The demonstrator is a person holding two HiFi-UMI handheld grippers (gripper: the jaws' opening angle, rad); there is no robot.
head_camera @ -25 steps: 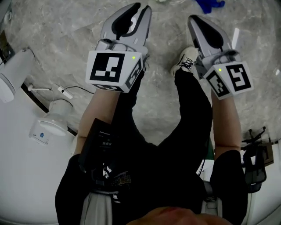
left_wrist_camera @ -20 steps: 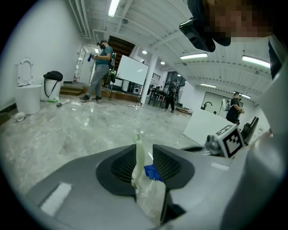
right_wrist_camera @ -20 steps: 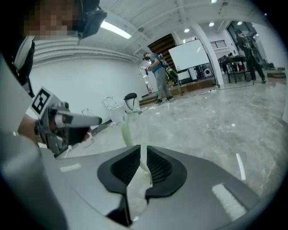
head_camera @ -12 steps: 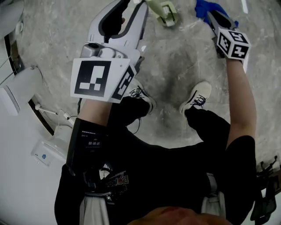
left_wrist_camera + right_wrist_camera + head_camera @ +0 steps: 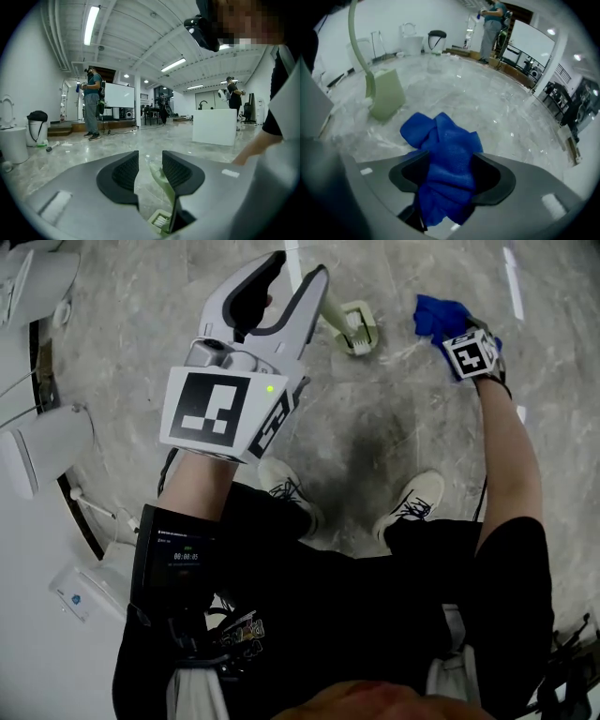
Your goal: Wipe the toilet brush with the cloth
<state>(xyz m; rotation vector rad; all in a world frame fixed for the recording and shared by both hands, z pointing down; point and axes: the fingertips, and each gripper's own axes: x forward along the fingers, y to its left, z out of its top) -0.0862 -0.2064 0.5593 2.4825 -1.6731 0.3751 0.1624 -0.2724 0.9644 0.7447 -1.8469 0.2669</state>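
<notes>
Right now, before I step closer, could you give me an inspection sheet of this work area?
Surface: glossy grey marbled floor.
Job's things: pale green toilet brush, head at the floor; blue cloth bunched beside it.
Clutter: bagged bin, far off.
Grippers: left tongs straddle the brush handle, grip unclear; right tongs just opened, cloth between the jaws.
Cables: white lead beside a white fixture.
Surroundings: toilet, whiteboard, other people.
</notes>
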